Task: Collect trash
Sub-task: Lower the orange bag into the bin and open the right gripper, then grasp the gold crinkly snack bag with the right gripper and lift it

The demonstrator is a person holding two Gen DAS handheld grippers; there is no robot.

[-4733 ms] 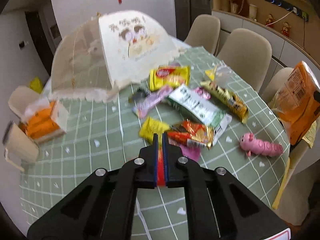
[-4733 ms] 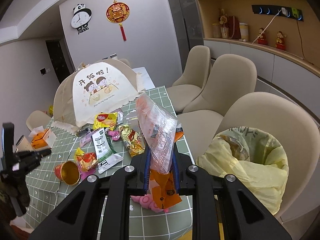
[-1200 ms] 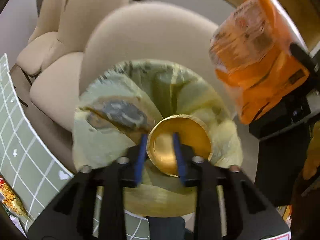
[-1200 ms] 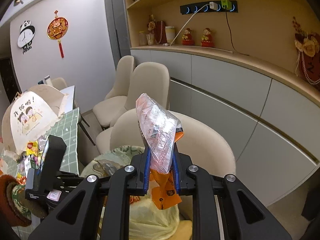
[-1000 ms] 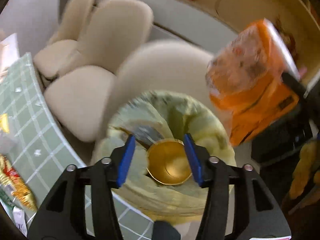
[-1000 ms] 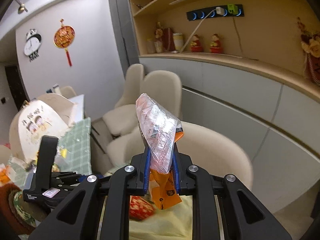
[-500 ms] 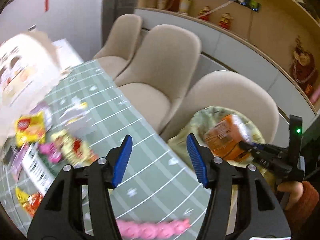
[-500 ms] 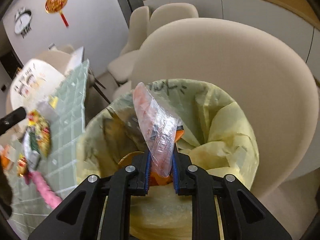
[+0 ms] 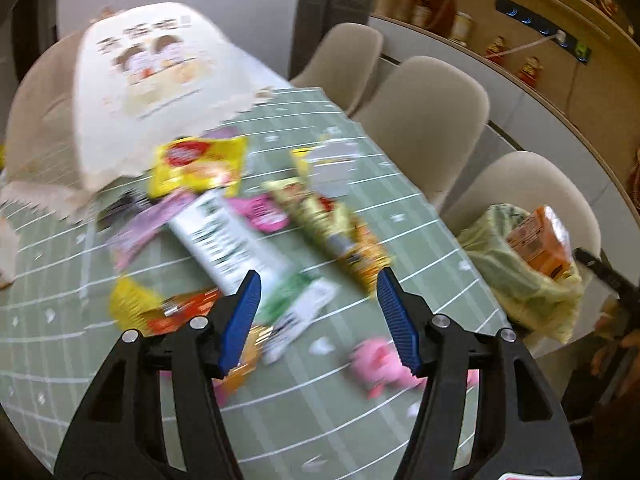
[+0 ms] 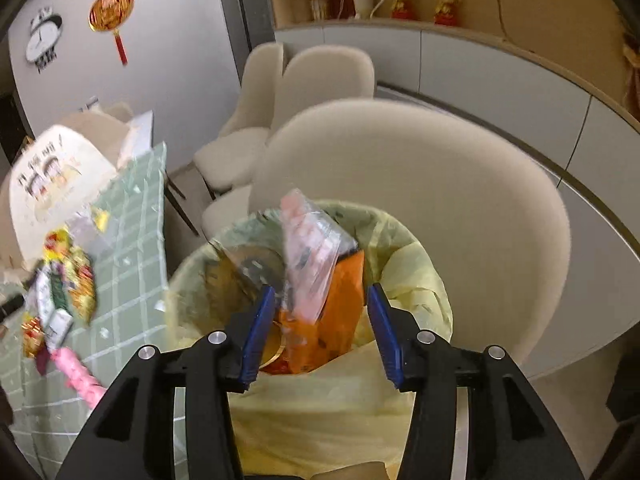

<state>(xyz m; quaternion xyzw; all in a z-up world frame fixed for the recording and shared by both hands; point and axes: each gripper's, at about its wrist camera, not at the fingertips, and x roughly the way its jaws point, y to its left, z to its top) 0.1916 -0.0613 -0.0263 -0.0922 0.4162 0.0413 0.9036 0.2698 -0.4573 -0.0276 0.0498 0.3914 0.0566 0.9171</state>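
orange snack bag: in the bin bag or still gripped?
In. The orange snack bag sits inside the bin bag; right gripper opening, fingers clear.

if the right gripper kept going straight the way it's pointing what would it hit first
Most likely the orange snack bag, which sits between the opening jaws of the right gripper, untouched by the pads. It stands in the yellow-lined trash bin on the chair. Depth is hard to judge through the fisheye.

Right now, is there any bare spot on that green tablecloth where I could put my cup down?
Yes. The near edge of the tablecloth, in front of the pink toy, looks bare, and so does the strip along the chairs. The middle is crowded with wrappers, and the food cover fills the far end.
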